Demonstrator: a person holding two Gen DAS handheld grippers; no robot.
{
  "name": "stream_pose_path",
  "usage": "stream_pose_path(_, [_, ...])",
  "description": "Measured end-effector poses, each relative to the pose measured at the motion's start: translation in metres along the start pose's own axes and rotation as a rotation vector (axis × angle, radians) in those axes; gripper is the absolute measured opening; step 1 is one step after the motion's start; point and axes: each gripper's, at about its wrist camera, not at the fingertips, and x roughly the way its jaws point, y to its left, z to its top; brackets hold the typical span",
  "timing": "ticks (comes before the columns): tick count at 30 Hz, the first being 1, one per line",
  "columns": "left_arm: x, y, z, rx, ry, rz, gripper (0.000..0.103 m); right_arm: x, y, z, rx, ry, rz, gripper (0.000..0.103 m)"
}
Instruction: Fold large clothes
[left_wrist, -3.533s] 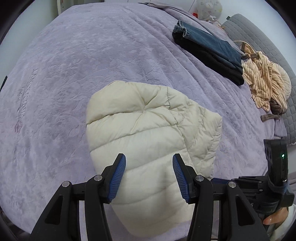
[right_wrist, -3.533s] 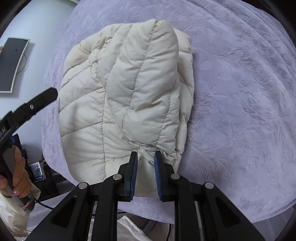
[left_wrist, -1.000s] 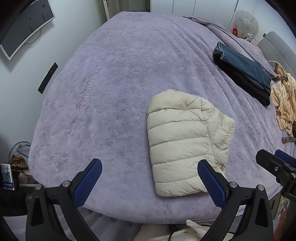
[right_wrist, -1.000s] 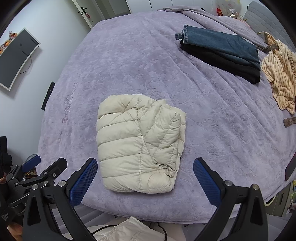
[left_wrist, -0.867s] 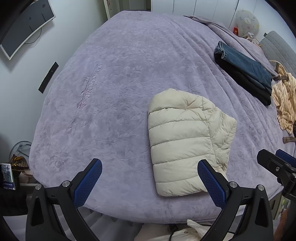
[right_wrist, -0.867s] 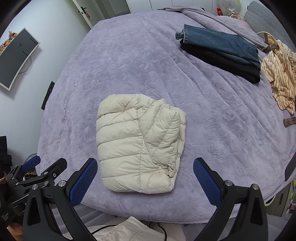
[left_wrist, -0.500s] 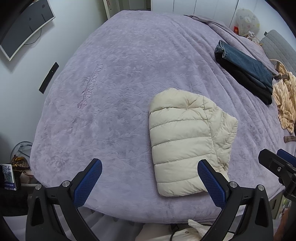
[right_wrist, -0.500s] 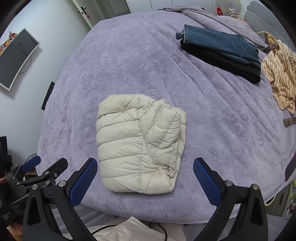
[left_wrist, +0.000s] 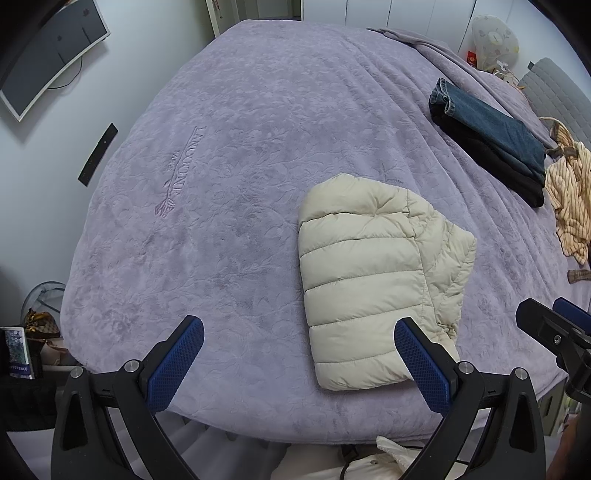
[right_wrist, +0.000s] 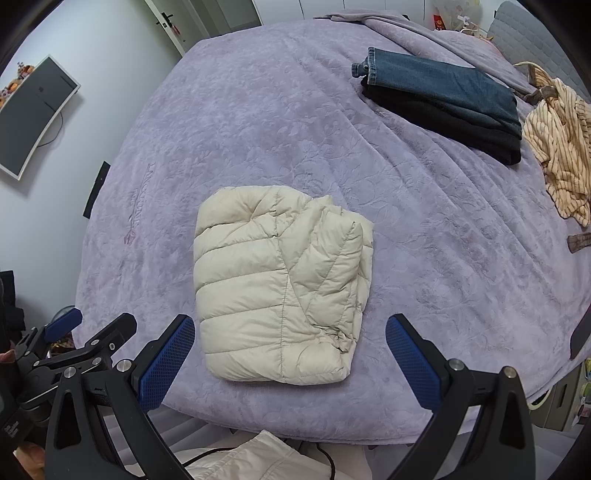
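A lavender quilted bedspread (left_wrist: 258, 155) fills nearly all of both views, its near edge dropping out of sight behind the gripper frames and its far corners bent away by the fisheye rim. On it, close to the near edge, lies the cream puffer jacket (right_wrist: 280, 288), folded into a compact block with a sleeve laid over its right half; what is tucked under the fold cannot be seen. Well apart, toward the far right, a folded pair of jeans (right_wrist: 443, 88) rests on a dark garment (right_wrist: 443, 118), whose kind is hard to make out. Just beyond them sits a crumpled tan striped garment (right_wrist: 557, 155), cut off by the frame edge in the left wrist view. A curved monitor (left_wrist: 48, 55) on the left wall is partly clipped by the lens border. The left gripper (left_wrist: 299, 358) hovers above the near edge with its blue-padded fingers spread wide and nothing between them; the right gripper (right_wrist: 291, 350) is likewise spread wide and empty, the jacket showing between its fingers but untouched.
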Motion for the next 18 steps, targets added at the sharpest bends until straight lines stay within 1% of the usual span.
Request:
stream_pose_path(10, [0.0003,-0.0003,-0.0009,0.006,-0.001,0.002,0.103,-0.0004,-0.0004,0.0019,-0.001,0.001,0.001,0.103])
stream_pose_path(18, [0.0021,0.0015,0.0008,0.006,0.015,-0.006,0.103,0.0,-0.0006,0.0013,0.001,0.004,0.003,0.103])
